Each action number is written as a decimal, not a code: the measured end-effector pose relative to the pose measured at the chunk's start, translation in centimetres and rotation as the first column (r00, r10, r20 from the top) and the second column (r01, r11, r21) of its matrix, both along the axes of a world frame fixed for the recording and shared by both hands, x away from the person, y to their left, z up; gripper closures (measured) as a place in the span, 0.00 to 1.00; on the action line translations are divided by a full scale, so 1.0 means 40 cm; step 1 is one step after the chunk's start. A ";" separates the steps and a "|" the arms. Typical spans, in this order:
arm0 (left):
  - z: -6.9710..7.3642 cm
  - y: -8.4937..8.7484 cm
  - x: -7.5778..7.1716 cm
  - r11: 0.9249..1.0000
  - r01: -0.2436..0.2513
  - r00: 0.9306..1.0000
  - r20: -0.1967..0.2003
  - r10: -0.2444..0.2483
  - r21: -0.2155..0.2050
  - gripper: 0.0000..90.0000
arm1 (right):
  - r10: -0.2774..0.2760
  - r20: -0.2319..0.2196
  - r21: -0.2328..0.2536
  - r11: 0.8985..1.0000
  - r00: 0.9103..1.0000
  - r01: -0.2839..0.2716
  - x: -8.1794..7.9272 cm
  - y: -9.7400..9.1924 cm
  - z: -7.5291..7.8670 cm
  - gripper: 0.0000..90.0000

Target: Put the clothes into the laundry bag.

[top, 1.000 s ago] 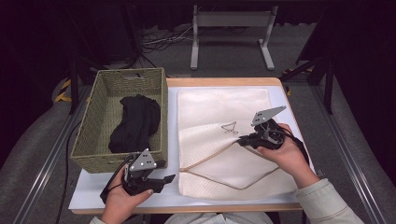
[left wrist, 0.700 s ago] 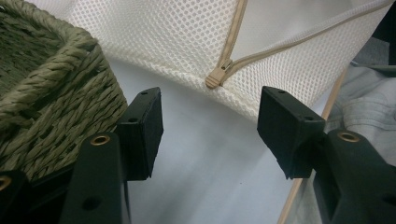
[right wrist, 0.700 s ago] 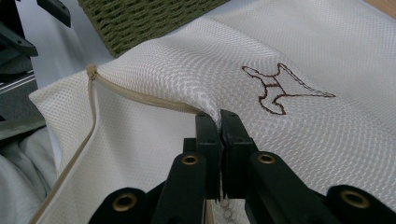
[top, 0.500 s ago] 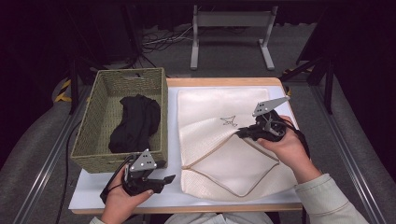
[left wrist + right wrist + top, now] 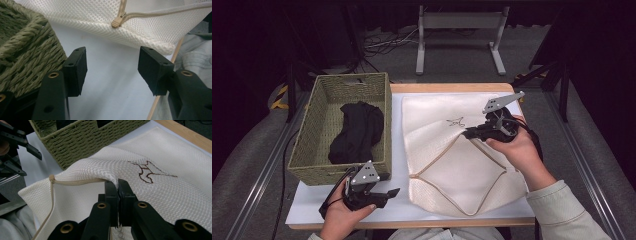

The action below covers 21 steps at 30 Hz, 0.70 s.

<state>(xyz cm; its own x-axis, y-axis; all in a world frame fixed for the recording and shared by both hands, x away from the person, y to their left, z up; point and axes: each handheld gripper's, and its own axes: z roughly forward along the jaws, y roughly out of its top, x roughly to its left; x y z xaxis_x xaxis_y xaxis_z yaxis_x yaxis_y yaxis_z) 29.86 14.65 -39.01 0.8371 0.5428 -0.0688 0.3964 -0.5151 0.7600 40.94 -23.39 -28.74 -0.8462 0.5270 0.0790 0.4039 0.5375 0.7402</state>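
Mesh bag (image 5: pixel 462 165) lies flat on white surface (image 5: pixel 397 150), right of wicker basket (image 5: pixel 312 145) holding black garment (image 5: pixel 357 131).

Left gripper (image 5: pixel 379 195) rests near front edge, jaws wide, empty; likely waiting for bag mouth.

Right gripper (image 5: pixel 471 133) pinches upper mesh layer beside tan zipper (image 5: pixel 75 182), lifting it, probably to open pocket for garment.
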 end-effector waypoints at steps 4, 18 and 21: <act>0.001 0.002 -0.004 1.000 0.000 1.000 0.003 0.000 -0.001 0.46 | -0.008 -0.009 0.012 1.000 1.000 0.008 0.011 0.001 0.004 0.98; 0.006 0.007 -0.011 1.000 0.000 1.000 0.014 0.001 -0.007 0.46 | -0.020 0.007 0.028 0.999 1.000 0.019 0.022 -0.001 0.017 0.98; 0.009 0.007 -0.011 1.000 0.003 1.000 0.018 -0.003 -0.005 0.46 | -0.017 0.016 0.027 1.000 1.000 0.016 0.017 0.000 0.021 0.98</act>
